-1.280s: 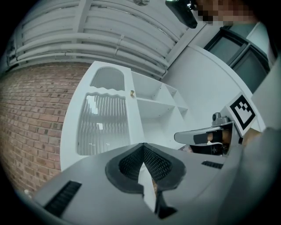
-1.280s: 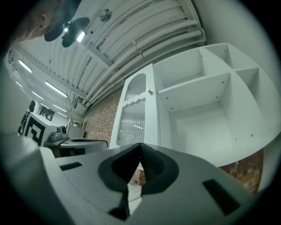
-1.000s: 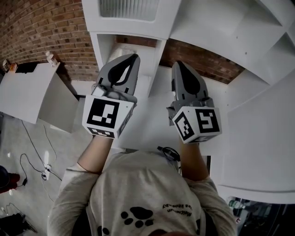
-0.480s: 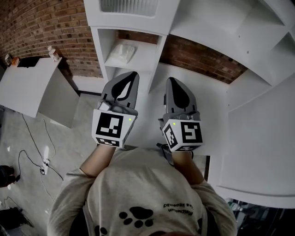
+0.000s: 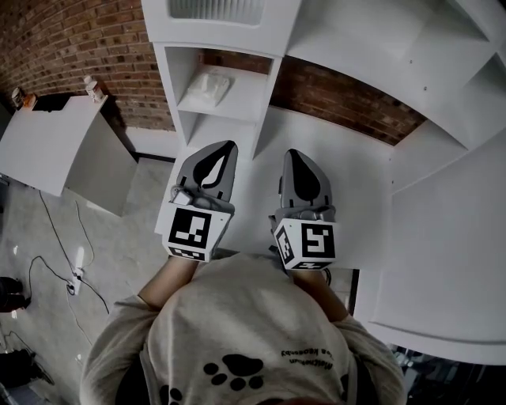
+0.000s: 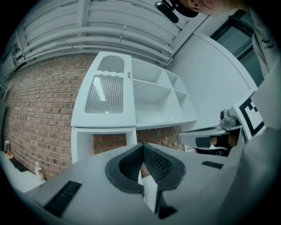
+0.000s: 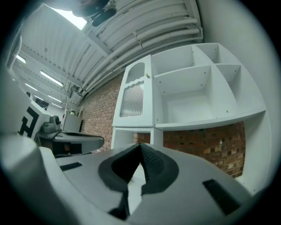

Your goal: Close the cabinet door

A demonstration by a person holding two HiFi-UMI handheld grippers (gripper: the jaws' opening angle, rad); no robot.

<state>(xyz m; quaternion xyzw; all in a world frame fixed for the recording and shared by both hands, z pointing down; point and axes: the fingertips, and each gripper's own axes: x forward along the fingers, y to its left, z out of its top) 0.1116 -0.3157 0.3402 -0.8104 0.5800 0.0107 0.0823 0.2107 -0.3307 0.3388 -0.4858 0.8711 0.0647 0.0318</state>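
The white cabinet's door (image 5: 221,20), with its ribbed pane, lies flat against the unit at the top of the head view. It shows again as the cabinet door (image 6: 107,94) in the left gripper view and as the cabinet door (image 7: 134,99) in the right gripper view. My left gripper (image 5: 225,145) and right gripper (image 5: 292,153) hang side by side before the person's chest, well short of the door and touching nothing. Both are shut and empty: the left gripper's (image 6: 142,145) pads meet at the tip, and so do the right gripper's (image 7: 140,145).
Open white shelf compartments (image 7: 189,94) stand right of the door. A white bundle (image 5: 207,85) lies on a low shelf. A white counter (image 5: 340,158) runs under the grippers. At left are a white table (image 5: 47,150) with a bottle (image 5: 93,88), and cables (image 5: 77,277) on the floor.
Both grippers have sunk and drawn back toward the person's body, away from the shelves. The low shelf with the bundle is now uncovered. Jaws stay shut.
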